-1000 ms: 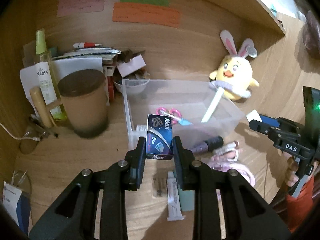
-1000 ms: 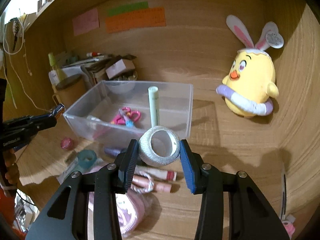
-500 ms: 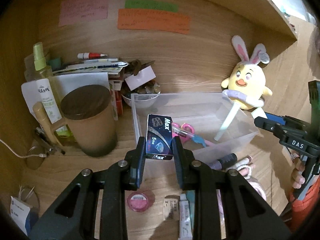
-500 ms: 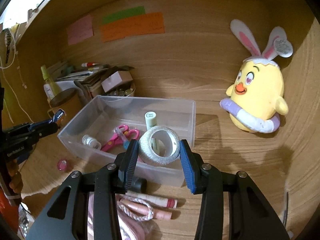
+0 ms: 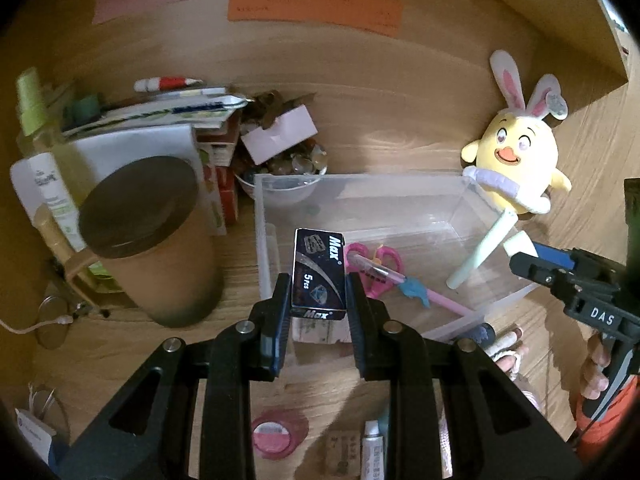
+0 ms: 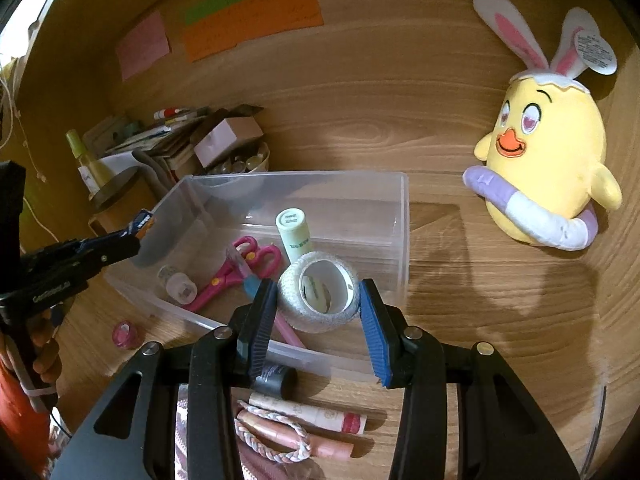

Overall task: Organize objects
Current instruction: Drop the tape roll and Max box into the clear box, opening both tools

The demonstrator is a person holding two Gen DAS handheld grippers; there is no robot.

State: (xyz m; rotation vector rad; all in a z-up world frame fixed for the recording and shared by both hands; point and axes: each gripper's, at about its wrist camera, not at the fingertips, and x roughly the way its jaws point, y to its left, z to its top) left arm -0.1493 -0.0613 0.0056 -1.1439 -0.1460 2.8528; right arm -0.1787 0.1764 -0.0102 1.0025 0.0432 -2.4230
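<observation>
The left claw point(image 5: 318, 294) is clenched on an upright Max blade box point(image 5: 319, 273) at the near-left wall of the clear plastic bin point(image 6: 402, 216). The right claw point(image 6: 318, 308) grips a white tape roll point(image 6: 319, 298) over the bin's near-right part, already past the rim, so it seems nearer to dropping.

The bin point(image 6: 400, 216) stood at mid-desk, with the scissors point(image 6: 240, 272), a pen point(image 5: 416, 294), a small bottle point(image 6: 178, 285) and a leaning tube point(image 6: 296, 236) inside it. Left of it stood a lidded jar point(image 5: 156, 248), with stacked papers point(image 5: 160, 120) behind. The plush chick point(image 6: 548, 168) sat to the far right against the back wall. Near the bin's front lay lip tubes point(image 6: 312, 416) and a small round tin point(image 6: 125, 334).
</observation>
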